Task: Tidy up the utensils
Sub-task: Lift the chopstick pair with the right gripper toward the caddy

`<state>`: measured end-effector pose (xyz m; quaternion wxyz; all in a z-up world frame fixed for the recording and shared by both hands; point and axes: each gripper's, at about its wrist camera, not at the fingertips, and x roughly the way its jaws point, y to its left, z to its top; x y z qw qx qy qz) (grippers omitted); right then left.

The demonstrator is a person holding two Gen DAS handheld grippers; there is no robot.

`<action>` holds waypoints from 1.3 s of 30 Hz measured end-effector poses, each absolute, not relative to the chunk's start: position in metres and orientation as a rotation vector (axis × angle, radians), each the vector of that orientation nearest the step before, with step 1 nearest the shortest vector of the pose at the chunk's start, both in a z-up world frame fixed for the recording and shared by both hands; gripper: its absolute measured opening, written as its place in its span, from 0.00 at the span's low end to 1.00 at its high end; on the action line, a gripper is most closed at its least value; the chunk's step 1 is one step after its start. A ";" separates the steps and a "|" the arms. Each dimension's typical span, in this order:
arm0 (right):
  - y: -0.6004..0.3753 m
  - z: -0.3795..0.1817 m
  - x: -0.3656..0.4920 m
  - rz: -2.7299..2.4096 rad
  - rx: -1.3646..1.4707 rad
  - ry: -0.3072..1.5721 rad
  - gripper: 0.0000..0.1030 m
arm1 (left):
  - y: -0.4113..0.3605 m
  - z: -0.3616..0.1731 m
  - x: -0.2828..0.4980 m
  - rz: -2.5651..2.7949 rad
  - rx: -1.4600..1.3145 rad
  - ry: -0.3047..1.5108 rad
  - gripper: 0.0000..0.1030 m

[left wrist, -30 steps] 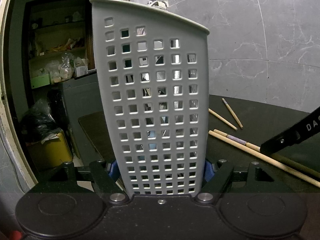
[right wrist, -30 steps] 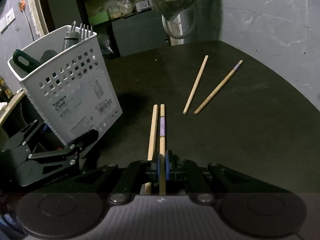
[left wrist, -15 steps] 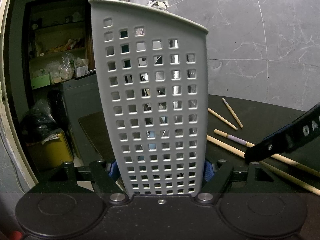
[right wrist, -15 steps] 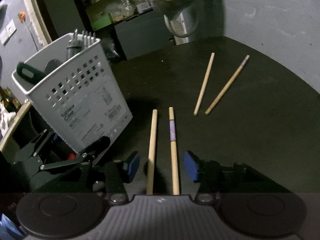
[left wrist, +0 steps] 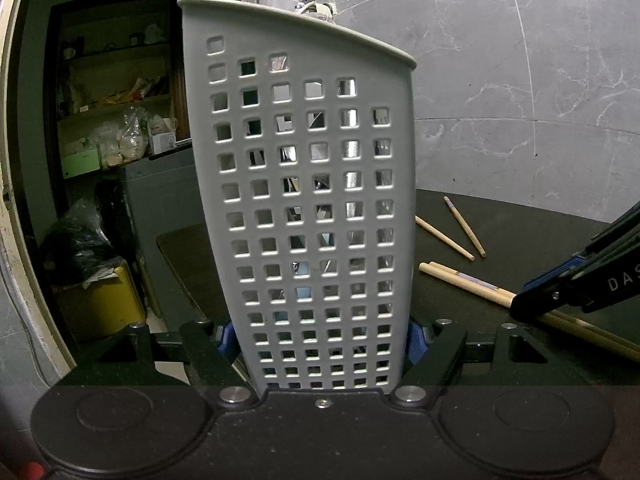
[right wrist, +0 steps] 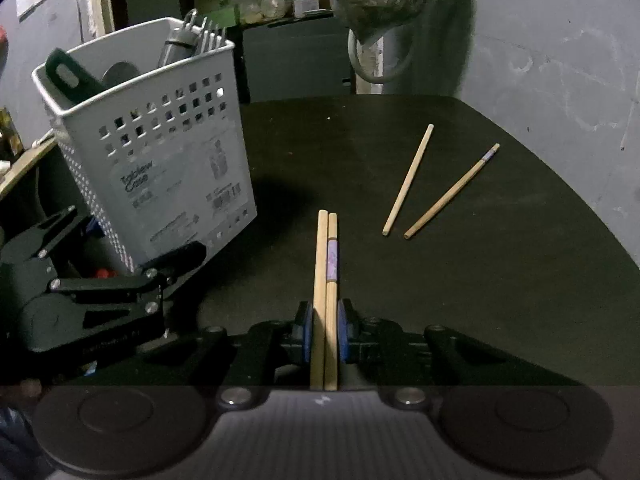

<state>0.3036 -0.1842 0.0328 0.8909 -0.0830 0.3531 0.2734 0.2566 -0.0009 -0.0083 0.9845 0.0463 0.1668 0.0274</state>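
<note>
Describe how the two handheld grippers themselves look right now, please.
Both are matte black linkage frames with silver screw heads and blue finger pads. The left gripper has two round discs embossed on its flat black base. The right gripper has a ribbed grey base with a small white mark; from the left wrist view its finger bears white letters "DAS".

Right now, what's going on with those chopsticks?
Left hand-held gripper clamps caddy. Right hand-held gripper closing on chopstick pair. Two loose chopsticks beyond. Path clear.

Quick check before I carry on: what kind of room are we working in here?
Most likely a home kitchen or dining corner beside a pantry. A white utensil caddy holding forks stands on a dark table strewn with wooden chopsticks, and open shelves of bagged food sit behind, against a marbled grey wall.
</note>
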 end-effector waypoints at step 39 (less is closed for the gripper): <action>-0.160 0.041 0.325 0.628 -0.299 0.832 0.15 | -0.001 -0.008 0.257 0.053 0.091 0.336 0.74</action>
